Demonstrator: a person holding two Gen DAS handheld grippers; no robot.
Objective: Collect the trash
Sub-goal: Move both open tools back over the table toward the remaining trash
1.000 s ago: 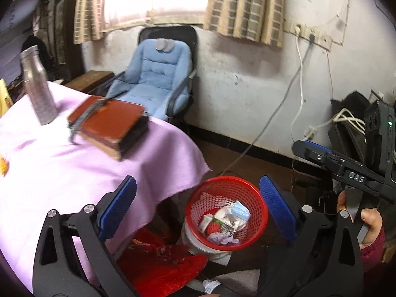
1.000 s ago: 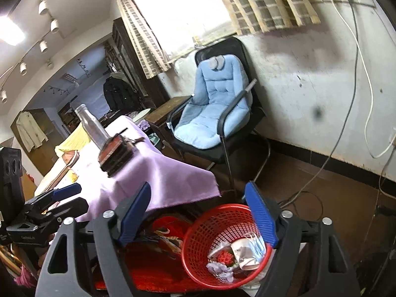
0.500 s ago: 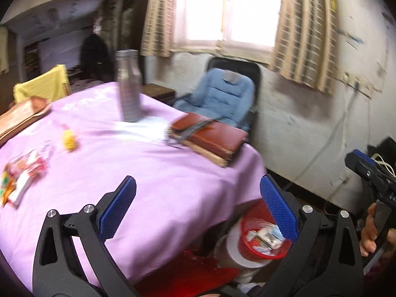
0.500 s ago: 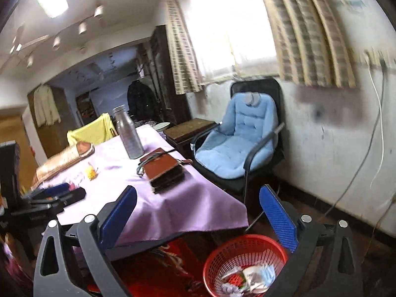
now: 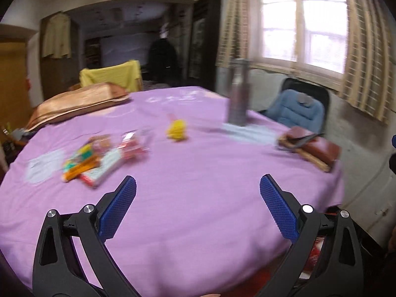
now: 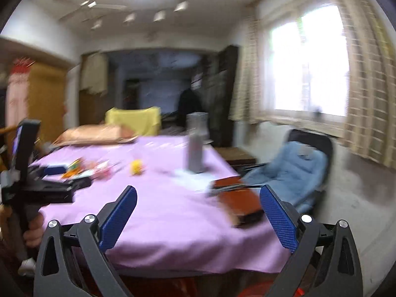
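A heap of colourful wrappers [image 5: 91, 159] lies on the purple tablecloth [image 5: 198, 210] at the left, and a small yellow crumpled piece [image 5: 176, 130] sits nearer the middle. My left gripper [image 5: 197, 193] hovers open over the near part of the cloth, nothing between its blue pads. My right gripper [image 6: 198, 198] is also open and empty, off the table's right side; its view shows the wrappers [image 6: 81, 168], the yellow piece [image 6: 136, 167] and the left gripper [image 6: 49, 185] held in a hand. The red bin is out of sight.
A steel bottle [image 5: 238, 94] stands at the table's far side, on a pale sheet. A brown leather book [image 5: 309, 148] lies near the right edge. A blue padded chair [image 5: 297, 110] stands under the window. A tan cushion [image 5: 74, 104] rests at the table's far left.
Both views have swung up and leftward from the red bin on the floor to the tabletop. The bin has left both views and the wrappers have come into sight. Both grippers stay open.
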